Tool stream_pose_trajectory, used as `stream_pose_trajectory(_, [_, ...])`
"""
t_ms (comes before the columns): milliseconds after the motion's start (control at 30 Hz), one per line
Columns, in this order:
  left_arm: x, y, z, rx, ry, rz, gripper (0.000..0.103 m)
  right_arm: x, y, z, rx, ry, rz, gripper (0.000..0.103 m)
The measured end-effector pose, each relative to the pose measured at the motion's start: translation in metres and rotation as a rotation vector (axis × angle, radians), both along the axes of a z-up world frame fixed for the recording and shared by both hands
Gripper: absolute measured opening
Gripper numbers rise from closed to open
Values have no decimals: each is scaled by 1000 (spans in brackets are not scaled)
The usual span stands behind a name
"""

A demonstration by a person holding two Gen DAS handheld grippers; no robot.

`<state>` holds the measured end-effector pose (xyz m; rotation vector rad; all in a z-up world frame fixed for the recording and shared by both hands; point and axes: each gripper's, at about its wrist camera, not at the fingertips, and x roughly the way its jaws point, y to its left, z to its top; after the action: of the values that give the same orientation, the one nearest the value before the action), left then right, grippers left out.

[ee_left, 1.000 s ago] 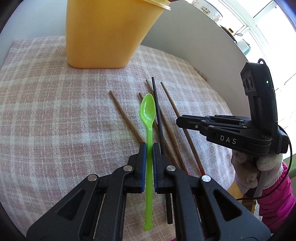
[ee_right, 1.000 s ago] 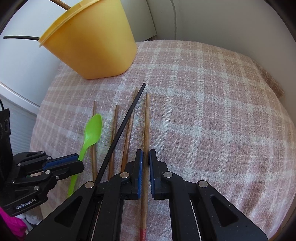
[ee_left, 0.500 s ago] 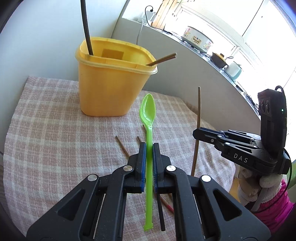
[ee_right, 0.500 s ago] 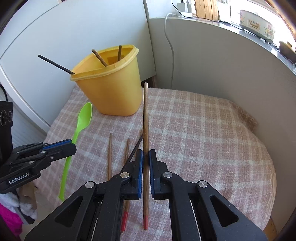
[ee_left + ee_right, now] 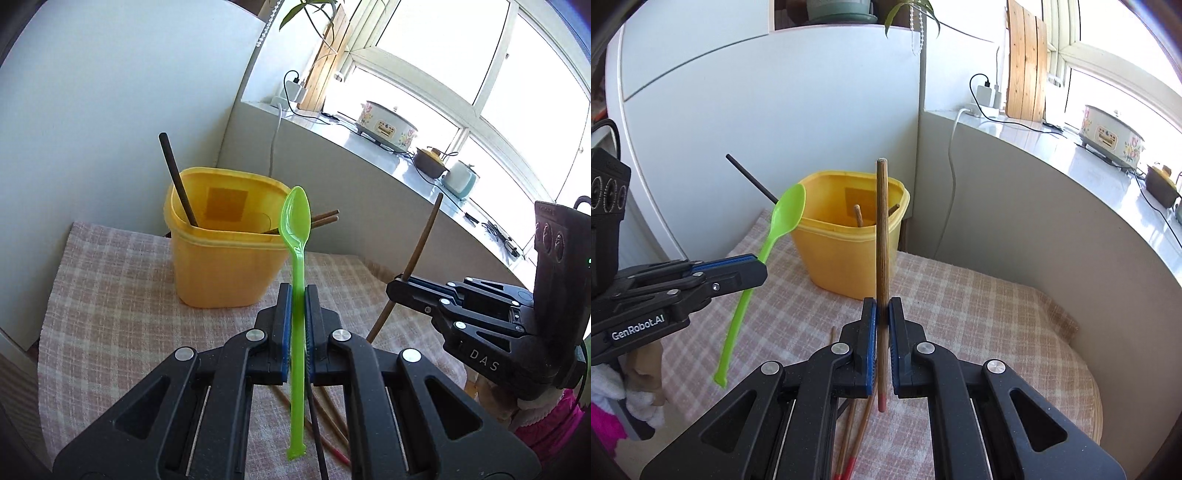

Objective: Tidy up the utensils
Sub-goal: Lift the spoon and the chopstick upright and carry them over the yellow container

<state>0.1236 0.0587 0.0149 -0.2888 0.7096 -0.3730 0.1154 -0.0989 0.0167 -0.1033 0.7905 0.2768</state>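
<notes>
Left claw (image 5: 295,314) clenched on spoon (image 5: 295,236), right claw (image 5: 882,325) on chopstick (image 5: 881,236); both aloft near bin (image 5: 221,273). Three sticks already in bin. Several chopsticks (image 5: 857,435) left on desk (image 5: 979,332).

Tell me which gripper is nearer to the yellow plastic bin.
Probably left, by little. The left gripper is in front of the yellow plastic bin; the right gripper is beside it, further right.

Green plastic spoon (image 5: 295,295) upright, bowl at 12 o'clock, off the tabletop. Wooden chopstick (image 5: 882,266) upright, red tip down. Yellow bin (image 5: 221,266) holds one black and two brown chopsticks. Remaining chopsticks (image 5: 855,439) lie flat at 6 o'clock.
</notes>
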Motion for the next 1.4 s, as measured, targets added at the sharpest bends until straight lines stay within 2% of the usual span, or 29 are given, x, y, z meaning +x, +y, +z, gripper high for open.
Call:
stream_pose_trajectory(133, [13,3,8,-34,-31,19,4,1,6,13,15,-29,19,5])
stream_pose_trajectory(433, [43,12,26,-32,-98,63,4,18,10,45,63,-101,44,5])
stream_pose_trajectory(700, [74,19,29,-39,-126,109,4,36,17,64,135,-118,73,5])
stream_pose_trajectory(933, [94,19,36,-31,-172,148,4,47,25,82,159,-161,88,5])
stream_pose_trajectory(1400, [111,12,35,33,-298,202,4,82,26,86,157,-202,39,5])
